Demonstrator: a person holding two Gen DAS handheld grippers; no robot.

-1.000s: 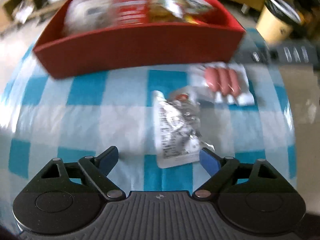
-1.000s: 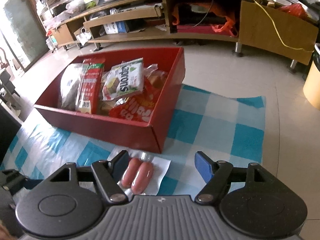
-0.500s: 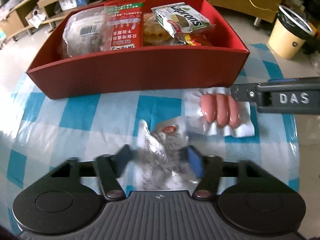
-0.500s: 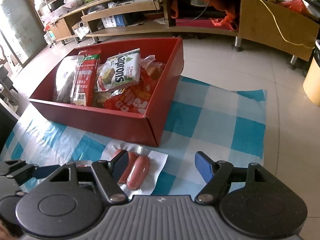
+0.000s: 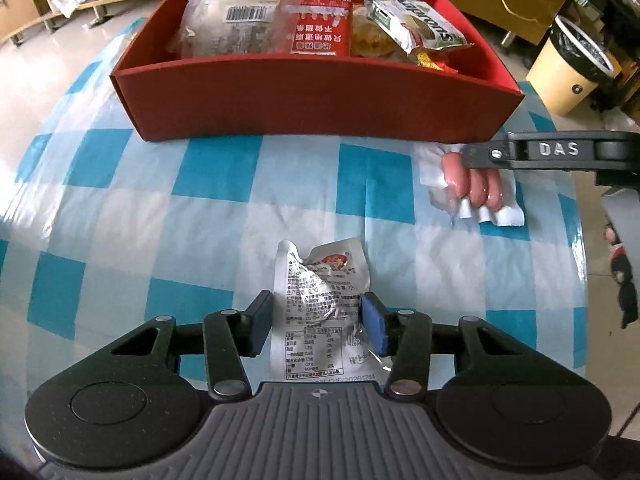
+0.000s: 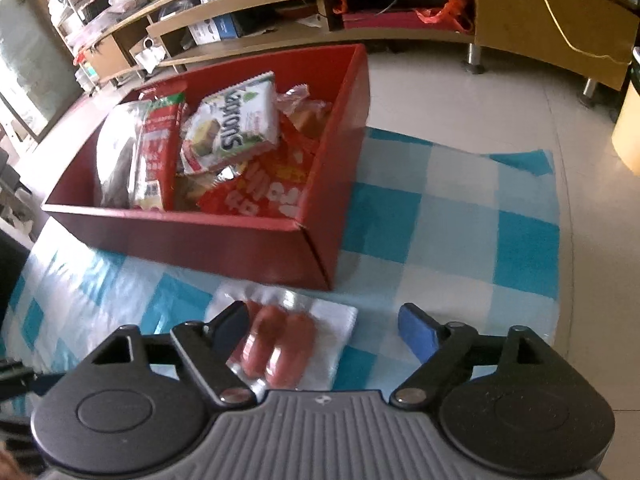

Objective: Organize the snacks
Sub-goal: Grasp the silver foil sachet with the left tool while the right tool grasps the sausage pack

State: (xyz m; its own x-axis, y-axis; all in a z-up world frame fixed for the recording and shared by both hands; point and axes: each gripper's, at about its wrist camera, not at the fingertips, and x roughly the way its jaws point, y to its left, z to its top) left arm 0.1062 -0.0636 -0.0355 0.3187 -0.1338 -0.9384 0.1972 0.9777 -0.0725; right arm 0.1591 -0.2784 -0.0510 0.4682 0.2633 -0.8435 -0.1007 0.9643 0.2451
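Note:
A red box [image 5: 320, 108] holding several snack packs stands at the far side of the blue checked cloth; it also shows in the right wrist view [image 6: 192, 240]. My left gripper [image 5: 318, 324] is shut on a silver snack pouch [image 5: 324, 300] that lies on the cloth. A clear pack of pink sausages [image 5: 476, 184] lies right of the pouch, near the box. In the right wrist view my right gripper [image 6: 324, 328] is open over the sausage pack [image 6: 280, 340], with the pack by its left finger. The right gripper's finger [image 5: 540, 154] reaches over the sausages in the left wrist view.
A yellow waste bin [image 5: 568, 72] stands on the floor at the right. Low wooden shelves [image 6: 240, 12] and a cabinet [image 6: 548, 20] line the back wall. The cloth's right edge [image 6: 556, 232] borders tiled floor.
My left gripper moved forward and closed on the silver pouch. My right gripper came lower and closer over the sausage pack, still open.

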